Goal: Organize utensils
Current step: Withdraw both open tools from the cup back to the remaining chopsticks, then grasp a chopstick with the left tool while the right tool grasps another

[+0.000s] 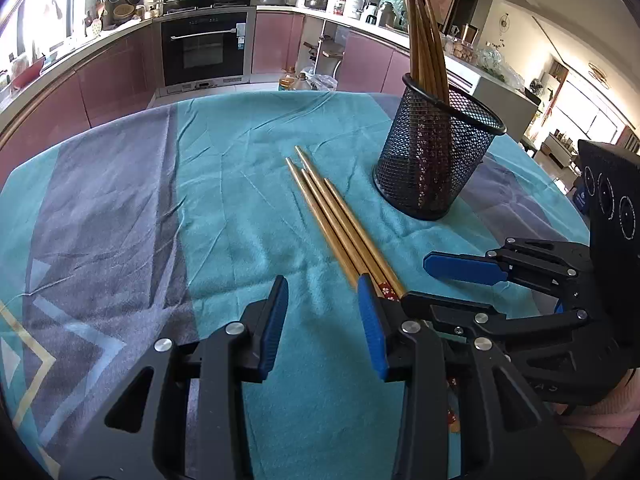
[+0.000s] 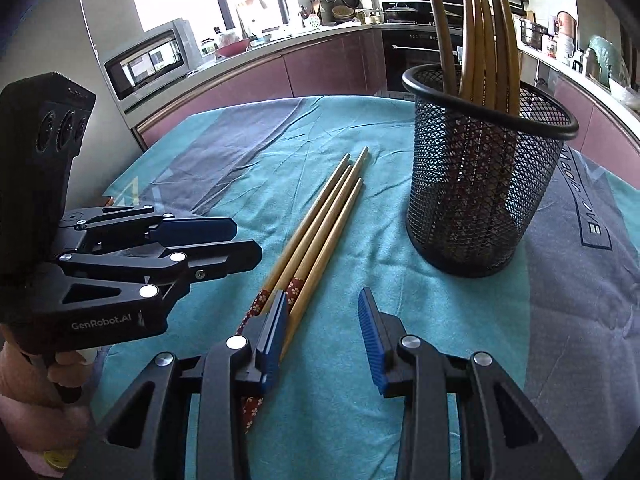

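Table (image 1: 224,200) fills most of both views, covered by a teal and grey cloth (image 2: 460,320), wrinkled. Kitchen counter with oven (image 1: 204,46) runs along the top of frame.

Black mesh cup (image 1: 434,152) stands upright on the cloth, right of centre in both views. It holds a bunch of chopsticks (image 2: 486,40), narrow tips up, leaning on the rim.

Four loose chopsticks (image 1: 336,220) lie side by side on the cloth, centre frame, just left of the cup and not touching it. Tips point away from the cameras; patterned red ends sit near the grippers.

Left gripper (image 1: 324,320), bottom centre of left view: jaws apart, nothing between them, only cloth. Its right finger sits over the chopstick ends.

Right gripper (image 2: 324,336), bottom centre of right view: jaws apart, empty. Its left finger overlaps the chopstick ends; contact unclear.
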